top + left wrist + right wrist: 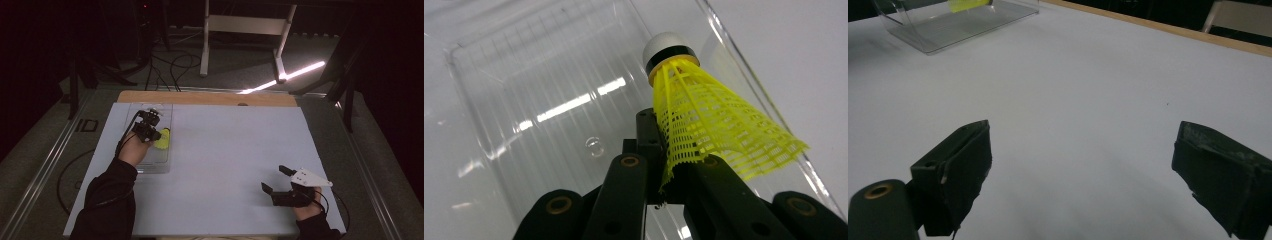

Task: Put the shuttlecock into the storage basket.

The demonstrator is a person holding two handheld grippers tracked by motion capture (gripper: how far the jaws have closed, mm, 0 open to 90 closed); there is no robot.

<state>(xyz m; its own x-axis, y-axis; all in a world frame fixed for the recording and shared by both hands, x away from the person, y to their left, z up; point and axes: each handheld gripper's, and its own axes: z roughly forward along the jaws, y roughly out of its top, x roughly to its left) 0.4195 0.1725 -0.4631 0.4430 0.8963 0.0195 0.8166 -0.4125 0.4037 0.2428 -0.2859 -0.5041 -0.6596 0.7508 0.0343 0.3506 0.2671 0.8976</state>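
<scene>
From above, a white desk [220, 160] sits under the lamp with dark floor all round. At its far left lies a clear plastic tray [159, 167], long side running near to far. The left gripper [148, 131] hangs over the tray, held by a hand in a dark sleeve, and a yellow shuttlecock [163, 139] shows just at its right side, over the tray's right half. At the near right, well apart from all that, the right gripper [274, 180] rests low over bare desk with its jaws spread wide and pointing left.

In the left gripper view, the black jaws are pinched together on the edge of the shuttlecock [704, 125] skirt. The yellow mesh fans out to the right, and the white cork tip with its black band points up and away. The ribbed floor of the tray [539, 100] lies behind it; whether the shuttlecock touches the tray I cannot tell from here.

In the right gripper view, the two jaws stand wide apart with bare desk [1083, 100] between them. Far off at the upper left sits the tray [938, 35], a scrap of yellow inside, probably the shuttlecock.
</scene>
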